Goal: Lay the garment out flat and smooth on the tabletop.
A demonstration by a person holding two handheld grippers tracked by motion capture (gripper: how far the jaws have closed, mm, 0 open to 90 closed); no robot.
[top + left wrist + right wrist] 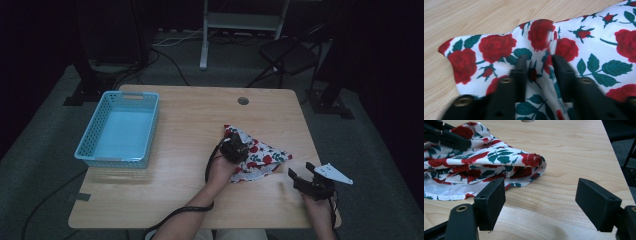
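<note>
A blue basket (120, 131) is sitting empty at the left end of the table (190, 200). Right of centre, a rose-print cloth (260, 157) is lying bunched on the wood, well apart from the basket. The left gripper (235, 150) is pressing down on the cloth; its jaws are standing narrowly apart with a ridge of fabric pinched between them. The step in hand appears to be gathering or folding the cloth. The right gripper (540, 202) is waiting near the cloth's right corner, jaws spread wide, holding nothing. The next move probably calls for closing it on that corner.
</note>
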